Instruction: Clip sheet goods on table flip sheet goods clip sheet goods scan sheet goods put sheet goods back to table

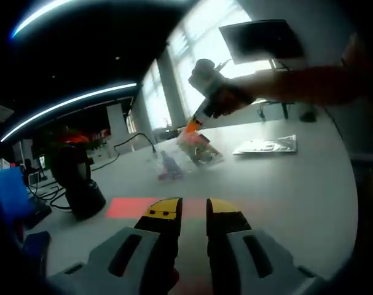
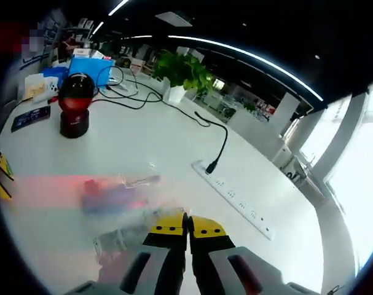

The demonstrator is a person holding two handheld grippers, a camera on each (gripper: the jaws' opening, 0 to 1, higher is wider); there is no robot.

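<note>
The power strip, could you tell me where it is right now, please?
In the right gripper view, the power strip lies on the white table, right of centre, beyond the right gripper.

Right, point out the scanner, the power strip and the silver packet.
scanner [image 2: 74,104]: right gripper view, on its red-and-black body.
power strip [image 2: 235,198]: right gripper view, mid-length on its white top.
silver packet [image 1: 266,145]: left gripper view, centre of its flat face.

Three clear packets: one, another, a third. One scanner, one power strip, one plant.
</note>
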